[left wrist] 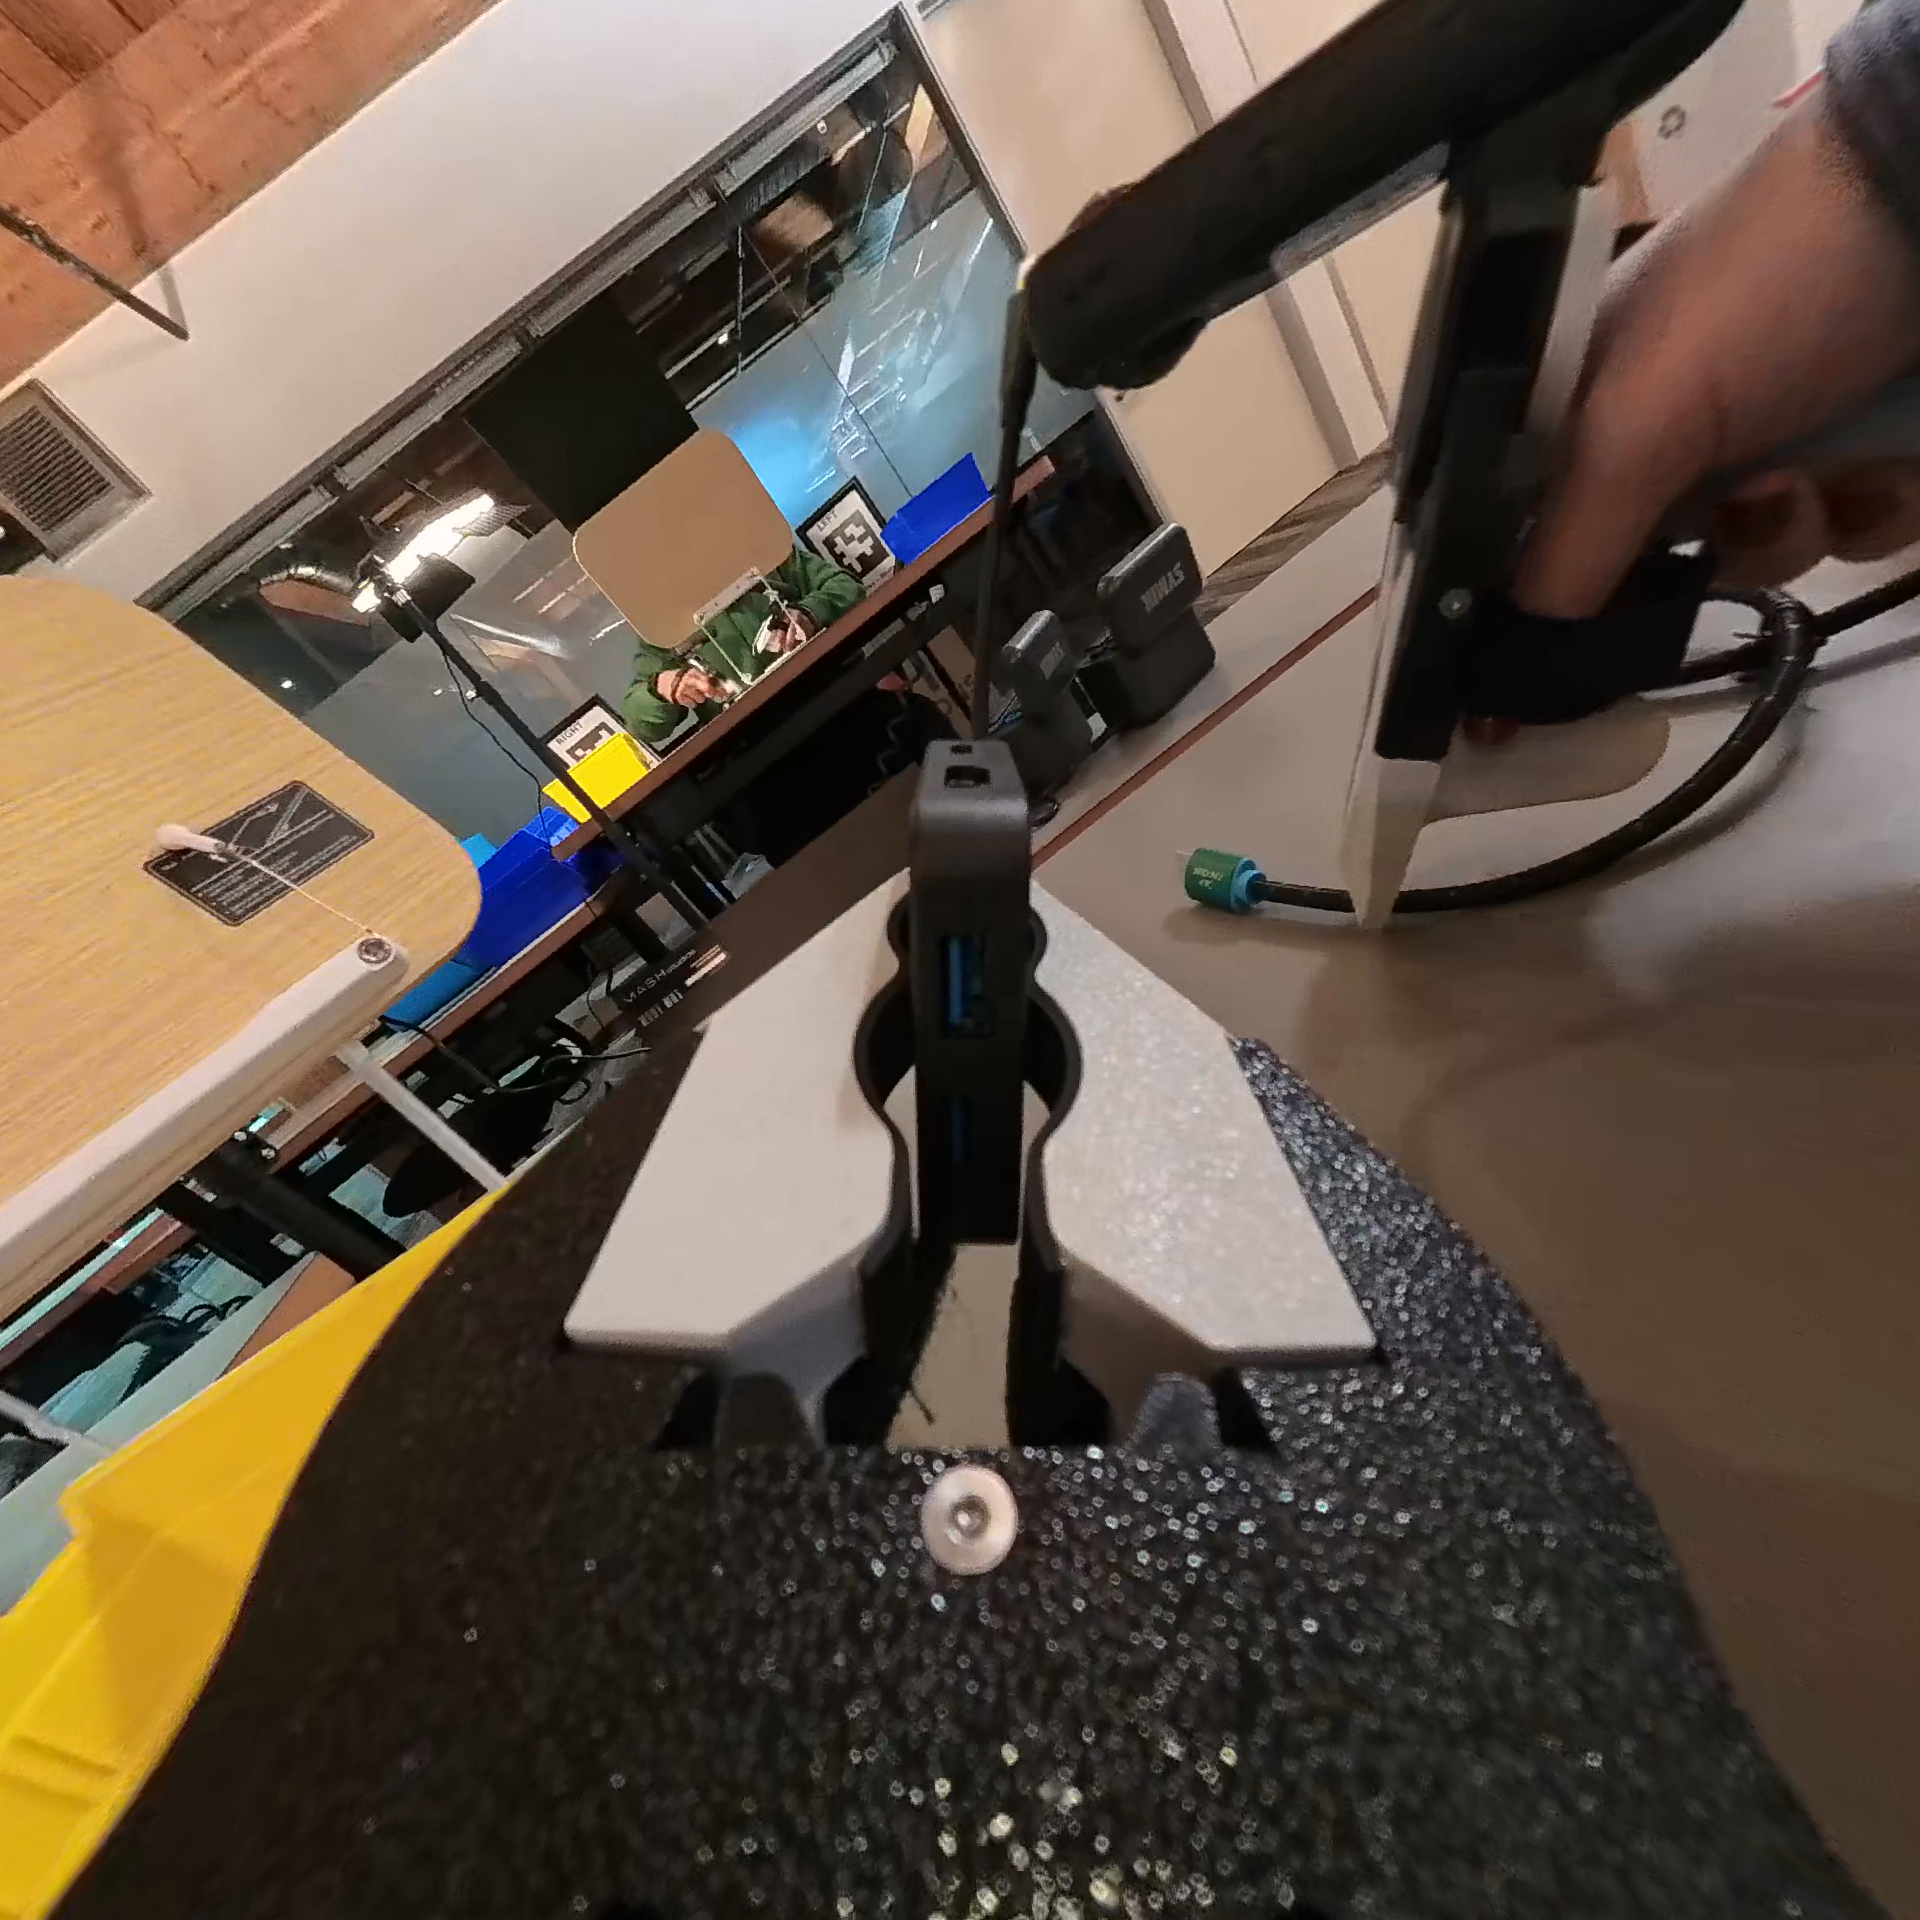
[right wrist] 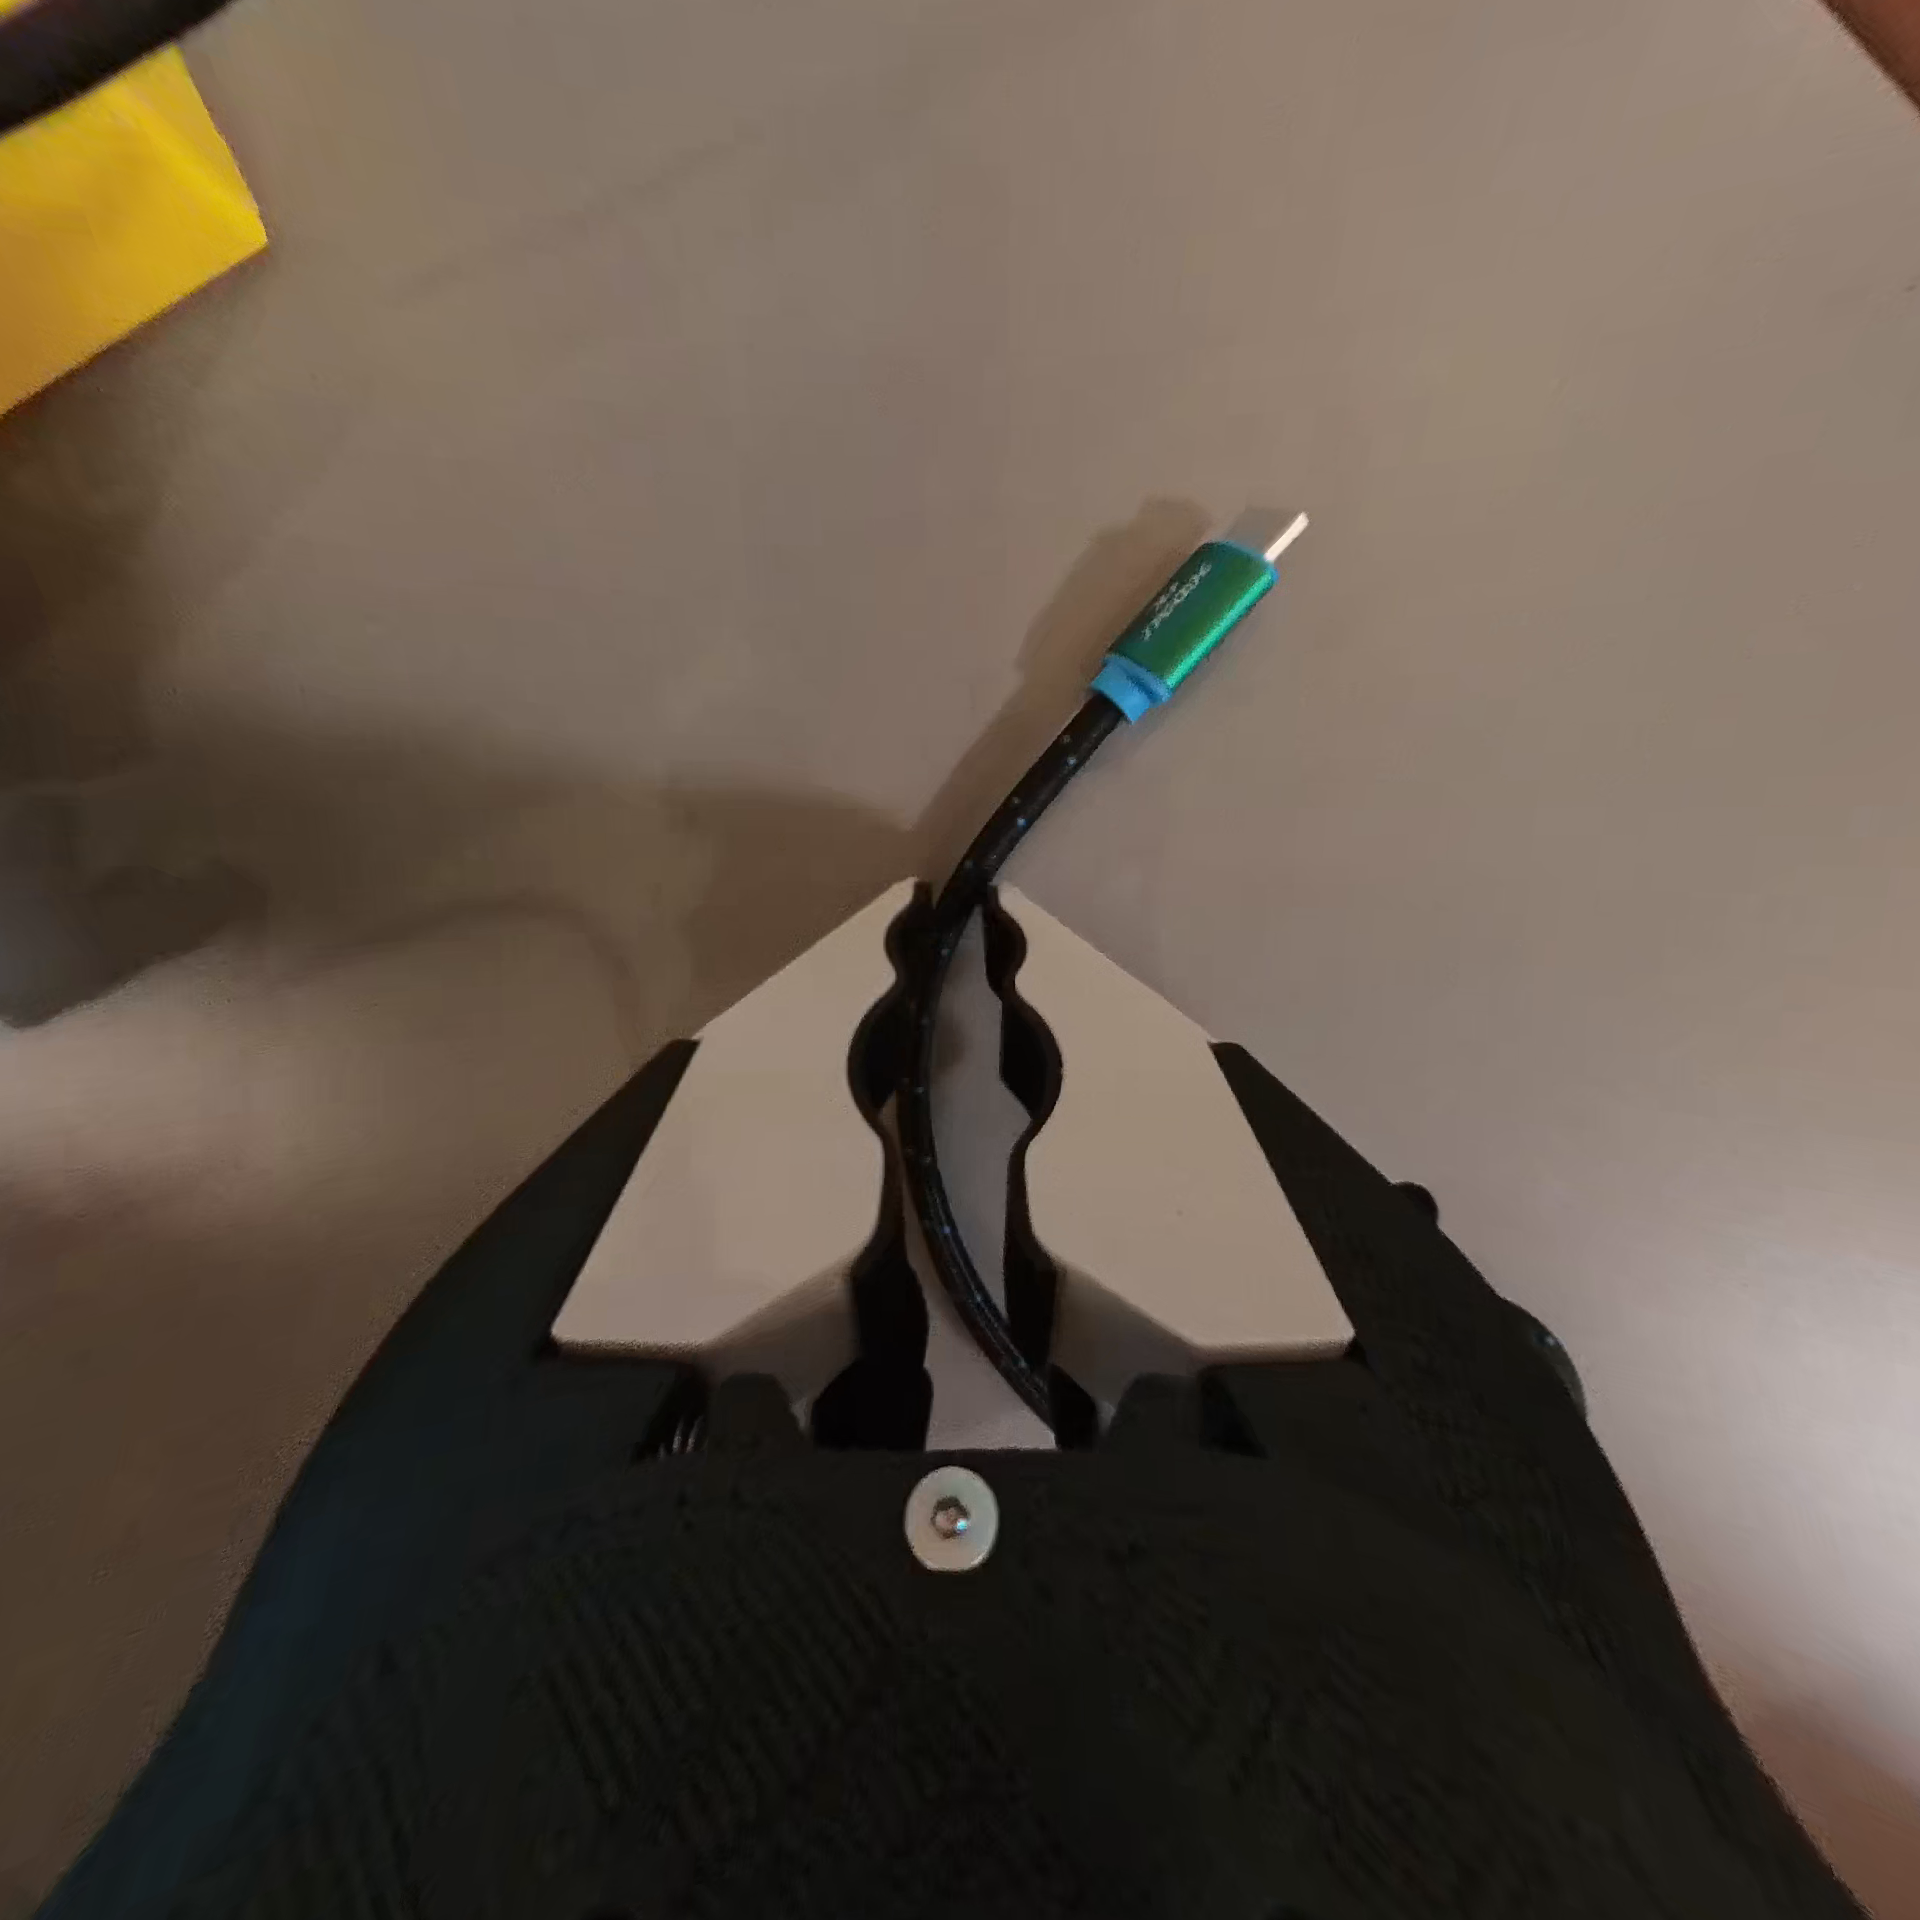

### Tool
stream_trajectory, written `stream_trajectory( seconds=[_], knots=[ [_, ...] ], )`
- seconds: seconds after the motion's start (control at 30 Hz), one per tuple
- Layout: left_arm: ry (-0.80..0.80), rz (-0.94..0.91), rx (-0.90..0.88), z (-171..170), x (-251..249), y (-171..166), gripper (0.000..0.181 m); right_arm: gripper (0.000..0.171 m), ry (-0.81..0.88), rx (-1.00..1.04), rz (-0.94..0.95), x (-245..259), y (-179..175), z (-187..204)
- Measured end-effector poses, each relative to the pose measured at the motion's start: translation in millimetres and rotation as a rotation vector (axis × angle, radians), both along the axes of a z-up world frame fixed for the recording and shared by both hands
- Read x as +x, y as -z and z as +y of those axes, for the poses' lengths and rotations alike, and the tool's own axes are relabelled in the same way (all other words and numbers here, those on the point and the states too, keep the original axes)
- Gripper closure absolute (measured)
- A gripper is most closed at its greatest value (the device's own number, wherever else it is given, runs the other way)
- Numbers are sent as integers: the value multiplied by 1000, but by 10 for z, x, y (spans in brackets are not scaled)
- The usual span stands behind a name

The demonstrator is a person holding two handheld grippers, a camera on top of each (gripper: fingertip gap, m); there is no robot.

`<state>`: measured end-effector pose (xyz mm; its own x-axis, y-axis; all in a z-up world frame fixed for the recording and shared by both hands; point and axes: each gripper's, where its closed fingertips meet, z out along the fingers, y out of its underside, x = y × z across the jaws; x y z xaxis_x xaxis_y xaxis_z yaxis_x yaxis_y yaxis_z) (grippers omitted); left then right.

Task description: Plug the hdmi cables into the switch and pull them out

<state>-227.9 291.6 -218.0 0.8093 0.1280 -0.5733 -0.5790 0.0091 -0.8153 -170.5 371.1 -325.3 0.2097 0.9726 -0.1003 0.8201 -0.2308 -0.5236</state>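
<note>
Beige desk: left gripper jaws pinch the black switch upright; right gripper jaws pinch a black cable, its green plug apparently unplugged, insertion still ahead.

White wall, glass partition, wooden tabletop, perhaps brick ceiling.
</note>
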Motion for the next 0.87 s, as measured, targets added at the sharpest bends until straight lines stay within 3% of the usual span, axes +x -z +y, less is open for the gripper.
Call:
stream_trajectory(
  seconds=[0.17,0.47,0.73,0.87],
  knots=[
    [24,-6,25,-19,28,-41,170,166,-30,-19,53,82,-57,-137],
    [113,54,52,-33,220,-80,170,167,-77,-30,284,616,-484,-697],
    [264,409,64,-140,624,17,170,167,-113,-336,449,1107,-598,-1367],
    [311,548,68,-195,777,87,169,167,-84,-495,569,1298,-683,-1499]
  ],
)
